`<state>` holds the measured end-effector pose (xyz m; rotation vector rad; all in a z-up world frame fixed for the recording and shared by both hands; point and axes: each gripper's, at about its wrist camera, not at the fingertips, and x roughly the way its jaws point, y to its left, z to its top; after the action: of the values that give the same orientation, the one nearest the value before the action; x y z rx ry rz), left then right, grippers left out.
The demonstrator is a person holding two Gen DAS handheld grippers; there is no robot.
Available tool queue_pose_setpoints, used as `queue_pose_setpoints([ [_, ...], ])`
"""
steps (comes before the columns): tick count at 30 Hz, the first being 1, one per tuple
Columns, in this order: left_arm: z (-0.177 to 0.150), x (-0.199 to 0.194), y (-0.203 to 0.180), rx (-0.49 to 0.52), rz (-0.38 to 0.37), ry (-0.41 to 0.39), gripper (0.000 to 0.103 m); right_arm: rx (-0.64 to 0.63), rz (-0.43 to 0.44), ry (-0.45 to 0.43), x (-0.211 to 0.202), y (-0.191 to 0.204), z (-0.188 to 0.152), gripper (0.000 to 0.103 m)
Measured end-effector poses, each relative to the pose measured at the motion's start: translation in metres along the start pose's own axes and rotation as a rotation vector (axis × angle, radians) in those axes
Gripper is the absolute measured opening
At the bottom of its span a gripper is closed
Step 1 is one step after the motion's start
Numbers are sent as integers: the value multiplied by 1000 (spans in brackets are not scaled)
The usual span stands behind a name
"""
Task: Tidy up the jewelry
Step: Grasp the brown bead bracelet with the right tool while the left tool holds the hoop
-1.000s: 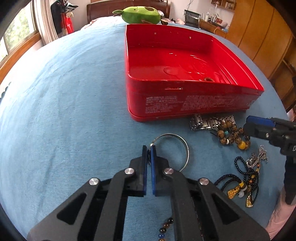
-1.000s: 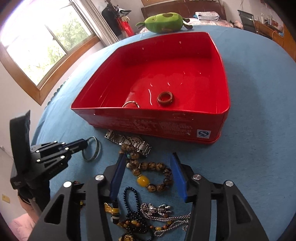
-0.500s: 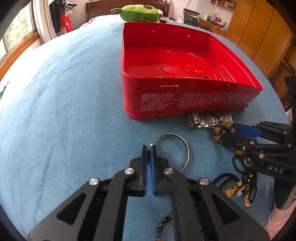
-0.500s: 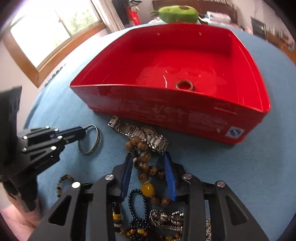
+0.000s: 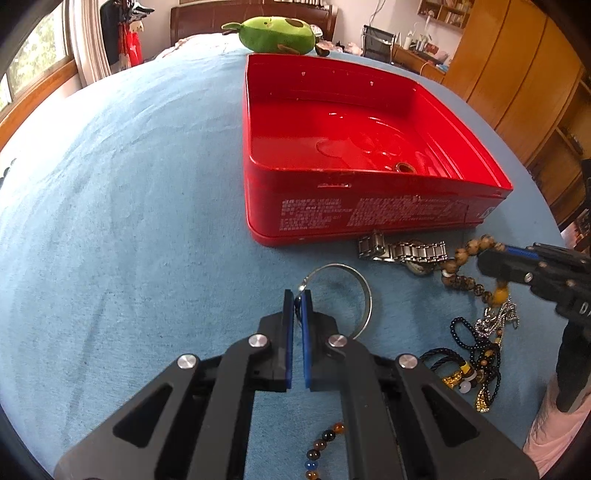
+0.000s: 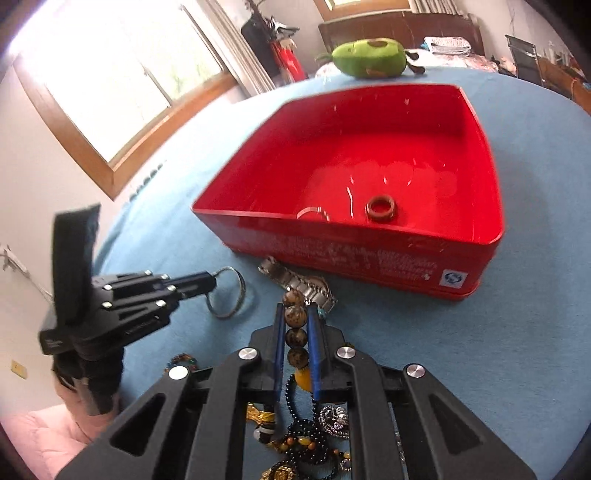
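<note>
A red tin box (image 5: 369,218) (image 6: 369,254) stands open on the blue cloth, with a brown ring (image 6: 380,209) and a thin silver ring (image 6: 314,212) inside. My left gripper (image 5: 297,295) (image 6: 210,282) is shut on the rim of a silver bangle (image 5: 364,291) (image 6: 236,295) that lies on the cloth in front of the box. My right gripper (image 6: 295,314) (image 5: 487,260) is shut on a brown bead bracelet (image 6: 295,325) (image 5: 461,280) and holds it lifted. A steel watch (image 5: 402,251) (image 6: 303,284) lies by the box wall.
A tangle of dark bead necklaces and silver chain (image 5: 480,350) (image 6: 314,435) lies at the near right. A small coloured bead bracelet (image 5: 321,446) (image 6: 181,360) lies under my left gripper. A green plush toy (image 5: 277,33) (image 6: 369,55) sits behind the box.
My right gripper has closed on the brown bead bracelet and raised it off the cloth. My left gripper stays shut on the bangle and has barely moved.
</note>
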<state>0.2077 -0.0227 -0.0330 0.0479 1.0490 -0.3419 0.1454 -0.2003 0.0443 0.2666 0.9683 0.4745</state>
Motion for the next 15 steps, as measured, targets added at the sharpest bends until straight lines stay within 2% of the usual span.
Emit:
queue_pose_setpoints([
  [7, 1, -15, 1, -13, -32, -51, 2, 29, 44, -75, -25, -7, 2, 11],
  [15, 1, -17, 0, -14, -39, -49, 2, 37, 43, -71, -23, -8, 2, 11],
])
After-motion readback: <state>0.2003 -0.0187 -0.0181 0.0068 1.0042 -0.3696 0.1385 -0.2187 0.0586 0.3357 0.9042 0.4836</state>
